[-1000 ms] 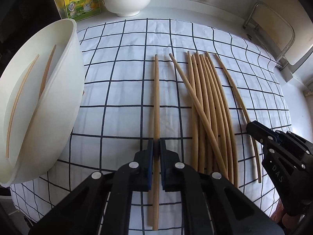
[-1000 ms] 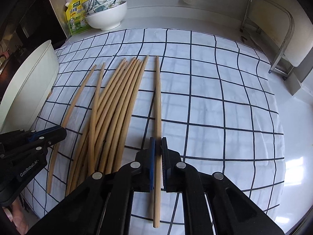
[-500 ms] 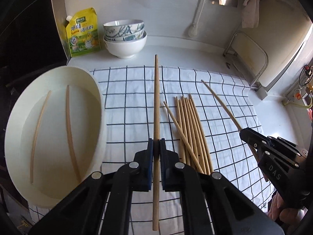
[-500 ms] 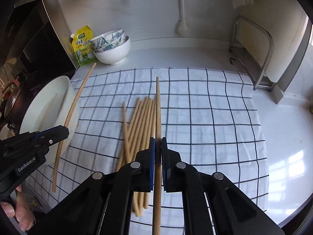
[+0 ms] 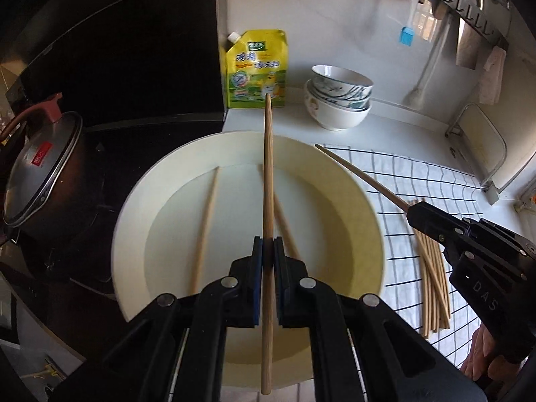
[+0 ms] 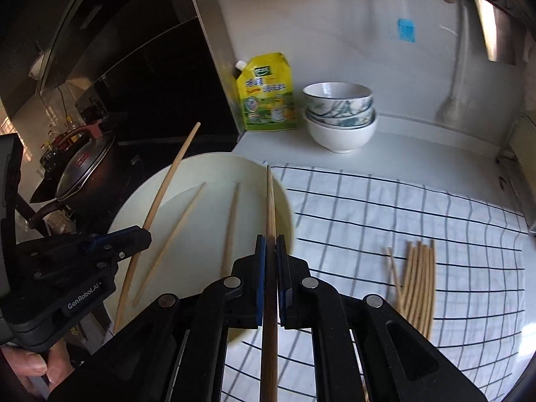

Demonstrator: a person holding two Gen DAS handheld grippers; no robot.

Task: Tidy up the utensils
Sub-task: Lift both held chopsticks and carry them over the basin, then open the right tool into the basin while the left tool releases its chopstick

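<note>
My left gripper (image 5: 268,251) is shut on a wooden chopstick (image 5: 268,167) and hangs over the white basin (image 5: 129,234). On the basin floor lie two chopsticks (image 5: 206,221), one left of the held stick and one partly hidden under it. My right gripper (image 6: 270,251) is shut on another chopstick (image 6: 270,201), over the basin's right rim (image 6: 214,167). In the left wrist view the right gripper (image 5: 413,212) comes in from the right, its stick pointing across the rim. Several chopsticks (image 6: 418,274) lie bundled on the checked cloth (image 6: 402,207).
Stacked bowls (image 5: 338,100) and a yellow pouch (image 5: 256,70) stand against the back wall. A lidded pot (image 5: 40,174) sits on the dark stove left of the basin. A metal rack (image 5: 482,144) stands at the far right. A person's hand (image 6: 30,368) grips the left tool.
Both grippers rose off the checked cloth, each with its chopstick, and swung left until they hang over the basin. The bundle stayed on the cloth.
</note>
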